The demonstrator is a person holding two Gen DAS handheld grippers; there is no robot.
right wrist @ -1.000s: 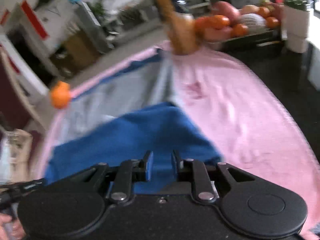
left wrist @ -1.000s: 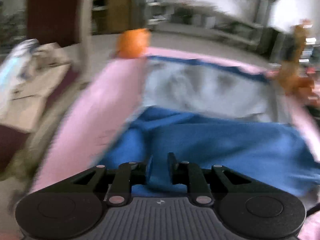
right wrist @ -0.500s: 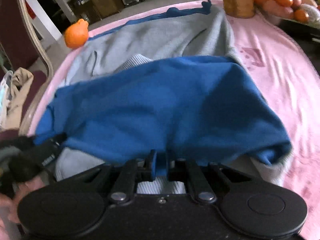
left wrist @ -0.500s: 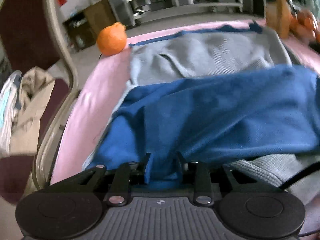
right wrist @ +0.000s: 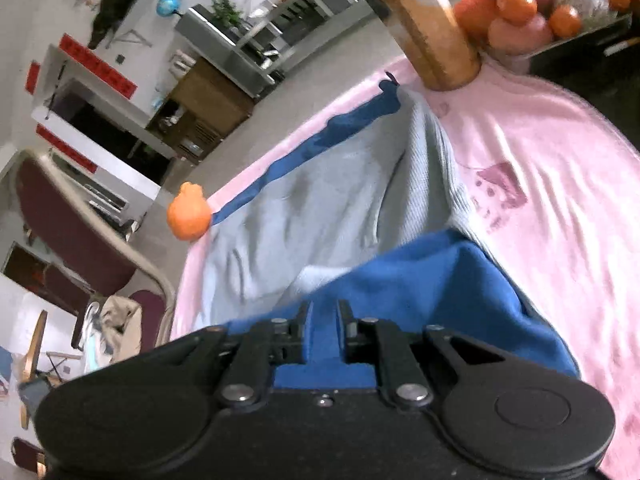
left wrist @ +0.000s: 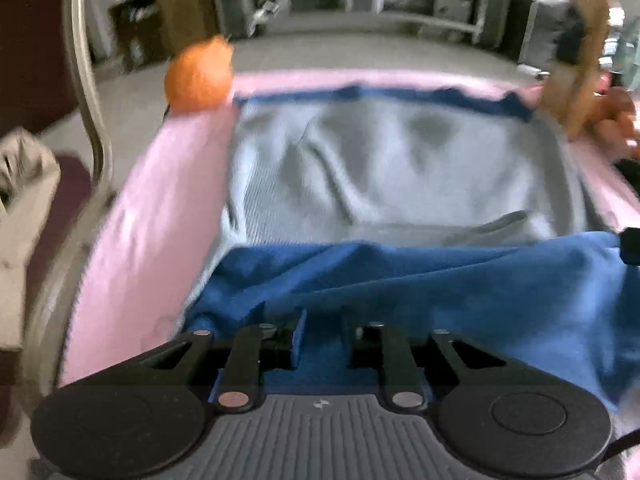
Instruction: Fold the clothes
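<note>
Half a second before, the blue fabric had stretched far up over the grey garment; by this moment its folded edge had come back toward both tools, baring much more of the grey cloth, and the right tool had rolled so that the room beyond it stood tilted.

Nearest to the left gripper (left wrist: 323,328), the blue fabric (left wrist: 460,292) ran straight in between the fingers, which stood close together with cloth between them, so it appeared to be pinched there, though the picture was blurred. The right gripper (right wrist: 323,322) likewise had its fingers set narrowly on a tongue of the blue fabric (right wrist: 420,280), which passed between them and back under the tool's body.

Just ahead of both tools the blue fold ended, and the grey garment (left wrist: 392,168) lay spread and creased on the pink tablecloth (left wrist: 160,216). A thin blue strip (right wrist: 320,136) edged the grey cloth's far side.

Farther on, ahead and to the left of the left tool, an orange fruit (left wrist: 200,76) sat at the tablecloth's far edge. Ahead and to the right stood a tall brown container (right wrist: 432,36), with a tray of fruit (right wrist: 540,4) beyond it. Off the table to the left was a chair (right wrist: 84,248) with pale clothes (right wrist: 116,320) on its seat.
</note>
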